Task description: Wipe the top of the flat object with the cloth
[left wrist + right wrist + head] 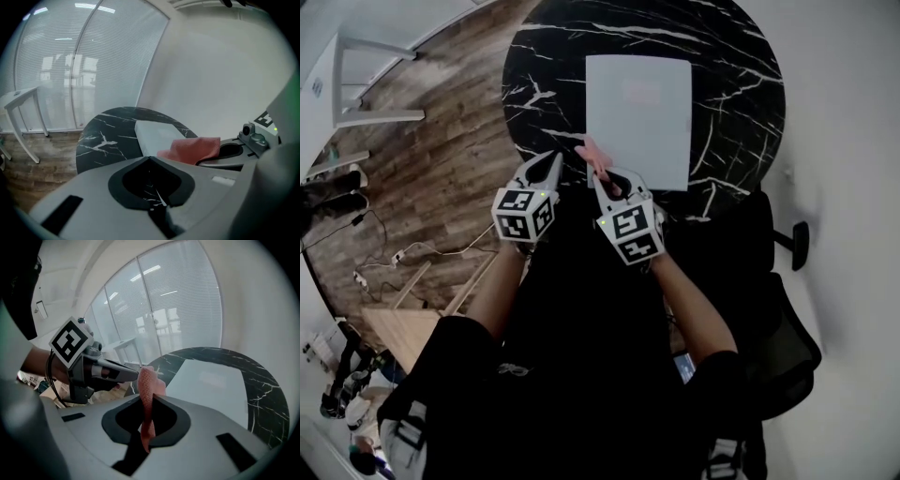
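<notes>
Flat white rectangular slab (pixel 637 120) lies on the round black marble desk (pixel 741 56), close to its near edge, in the head view. Left gripper view: the left tool (pixel 149 160) is pinched together, empty. Right gripper view: the right tool (pixel 150 401) clamps a pink cloth (pixel 148 380) by the slab's near corner.

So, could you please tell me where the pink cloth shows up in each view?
Head view: pink cloth upper centre, at the white flat board's near edge, in the right gripper.
Left gripper view: right of centre, overlapping the board.
Right gripper view: centre, clamped in that gripper.
Shared landmark: the board on the black marble table.
</notes>
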